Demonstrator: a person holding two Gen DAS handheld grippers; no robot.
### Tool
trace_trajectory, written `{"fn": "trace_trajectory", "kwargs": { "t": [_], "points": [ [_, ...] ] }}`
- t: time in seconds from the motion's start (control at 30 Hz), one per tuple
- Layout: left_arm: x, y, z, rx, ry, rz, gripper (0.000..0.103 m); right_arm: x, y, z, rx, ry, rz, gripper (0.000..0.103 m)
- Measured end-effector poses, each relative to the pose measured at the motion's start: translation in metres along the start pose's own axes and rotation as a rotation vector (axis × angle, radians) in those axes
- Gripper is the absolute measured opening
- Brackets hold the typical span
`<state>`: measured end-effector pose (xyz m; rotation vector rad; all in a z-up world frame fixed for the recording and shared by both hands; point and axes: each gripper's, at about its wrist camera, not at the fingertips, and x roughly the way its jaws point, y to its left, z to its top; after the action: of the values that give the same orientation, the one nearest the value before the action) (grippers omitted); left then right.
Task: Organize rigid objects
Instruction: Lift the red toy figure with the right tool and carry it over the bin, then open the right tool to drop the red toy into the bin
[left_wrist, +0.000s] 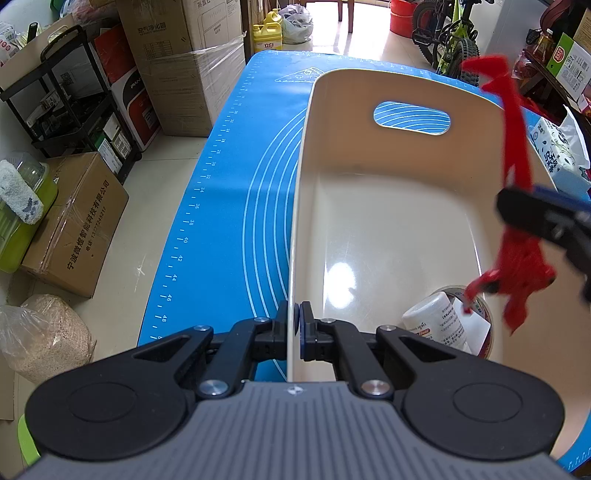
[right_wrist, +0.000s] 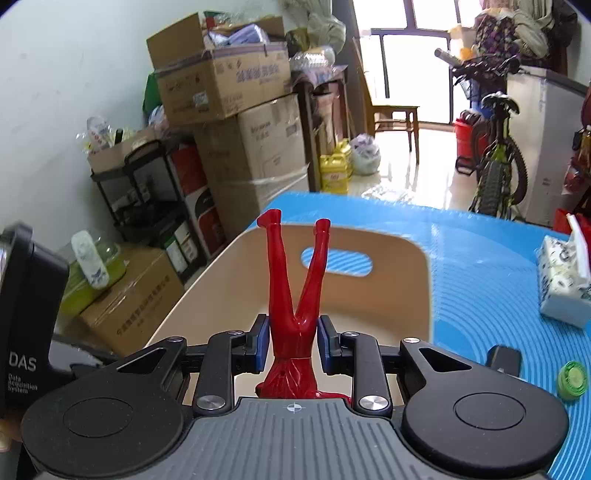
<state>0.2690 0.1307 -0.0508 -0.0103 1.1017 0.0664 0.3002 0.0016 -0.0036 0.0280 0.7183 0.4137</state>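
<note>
The left gripper is pinching the near wall of the cream bin, its jaws narrowed onto the rim. The right gripper is clamping a red figure by the hips, head down and legs up, hanging over the bin. A white bottle is lying inside the bin, which is sitting on the blue mat. A tissue pack and a green cap are resting to the right of the bin.

Bright window backlight, fisheye edges, floor glare
</note>
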Motion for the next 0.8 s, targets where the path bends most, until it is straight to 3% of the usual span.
{"fn": "trace_trajectory", "kwargs": {
  "t": [0.23,0.57,0.63,0.8],
  "points": [
    [0.000,0.000,0.000,0.000,0.000,0.000,0.006,0.020,0.009,-0.013,0.000,0.119,-0.003,0.035],
    [0.000,0.001,-0.001,0.001,0.000,0.001,0.006,0.038,0.004,-0.028,0.003,0.211,-0.055,0.037],
    [0.000,0.001,-0.001,0.000,0.000,0.000,0.006,0.035,0.001,-0.029,0.010,0.205,-0.055,0.049],
    [0.000,0.001,-0.001,0.002,0.000,0.003,0.006,0.014,-0.003,-0.022,-0.006,0.125,-0.051,0.064]
  ]
}}
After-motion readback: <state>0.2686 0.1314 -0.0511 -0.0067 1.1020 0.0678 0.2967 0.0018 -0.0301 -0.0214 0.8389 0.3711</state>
